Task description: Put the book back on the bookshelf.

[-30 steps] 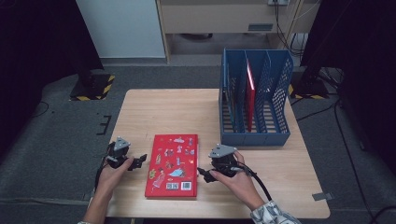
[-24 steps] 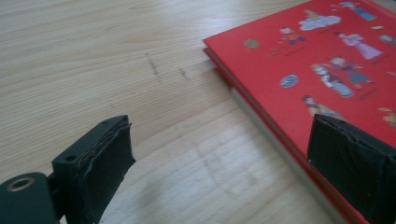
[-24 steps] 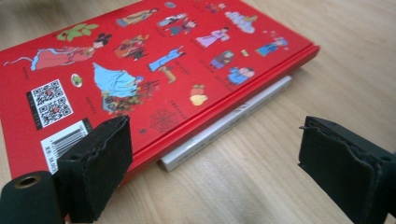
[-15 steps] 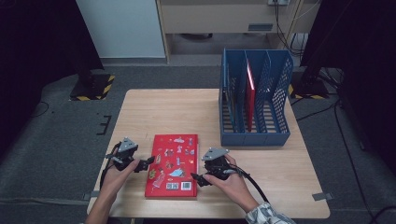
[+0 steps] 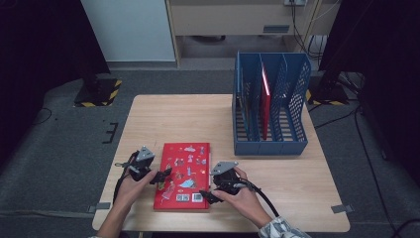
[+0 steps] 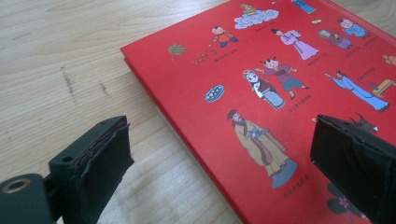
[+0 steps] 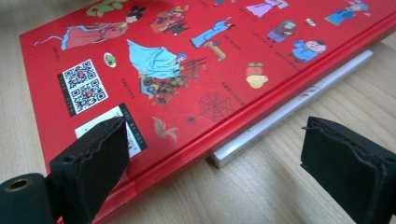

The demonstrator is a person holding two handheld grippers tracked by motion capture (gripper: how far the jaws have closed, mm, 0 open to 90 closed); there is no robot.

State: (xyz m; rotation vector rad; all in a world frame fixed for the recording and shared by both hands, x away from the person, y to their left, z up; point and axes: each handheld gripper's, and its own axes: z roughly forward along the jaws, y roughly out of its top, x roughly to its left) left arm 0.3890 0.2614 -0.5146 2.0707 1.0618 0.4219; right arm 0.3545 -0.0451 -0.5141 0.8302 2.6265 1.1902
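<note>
Since a second ago both grippers have closed in on the book: the left gripper (image 5: 163, 175) has slid from off the cover's left side to its left edge, and the right gripper (image 5: 205, 195) has dropped toward the near right corner. Left gripper: jaws spread wide, holding nothing, one jaw over bare wood and the other over the cover, straddling the book's left edge in the left gripper view. Right gripper: jaws likewise spread and empty, bracketing the book's right edge, where a white page block shows under the red board. Red picture book (image 5: 182, 175): one, lying flat, cover up, near the front edge of the table (image 5: 297, 183). Step in hand, as judged: approach for a two-sided pickup, no grip yet taken. The next move likely calls for lowering each pair of jaws over its edge and pinching cover and pages together, so the book lifts level and can be stood upright. Blue file rack (image 5: 270, 106): one, at the far right, several slots. Red volume (image 5: 265, 99): one, already upright in a middle slot. Hands: two. Grippers: two.
</note>
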